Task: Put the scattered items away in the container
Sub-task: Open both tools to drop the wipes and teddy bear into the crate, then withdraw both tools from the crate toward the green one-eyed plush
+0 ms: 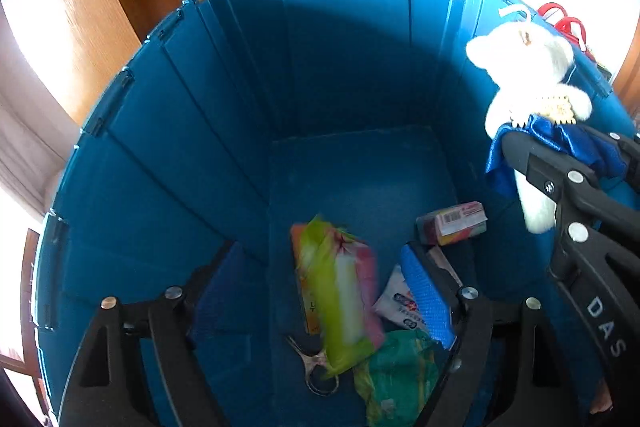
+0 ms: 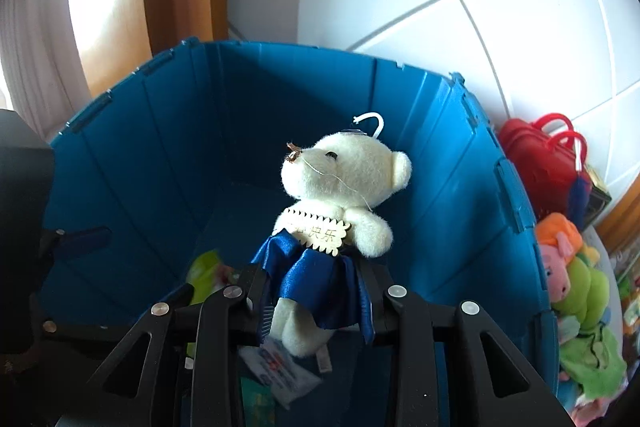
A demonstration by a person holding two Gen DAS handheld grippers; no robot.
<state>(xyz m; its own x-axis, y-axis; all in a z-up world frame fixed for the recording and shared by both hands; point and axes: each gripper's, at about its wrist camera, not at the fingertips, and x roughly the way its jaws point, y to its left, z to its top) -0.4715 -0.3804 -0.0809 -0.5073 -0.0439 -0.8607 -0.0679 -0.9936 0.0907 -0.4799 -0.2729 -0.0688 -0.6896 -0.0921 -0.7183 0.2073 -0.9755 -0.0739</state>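
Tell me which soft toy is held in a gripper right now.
The white bear in the blue satin skirt, clamped by the right gripper above the blue bin. The orange, pink and green plush toys lie outside.

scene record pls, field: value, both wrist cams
container: blue bin, open top
left gripper: open, above the bin floor
right gripper: shut on white teddy bear at its blue skirt, over the bin
falling: green-pink packet, motion-blurred between the left fingers
in bin: small scissors, green wrapper, tissue pack, colourful box
outside bin: red bag, plush toys
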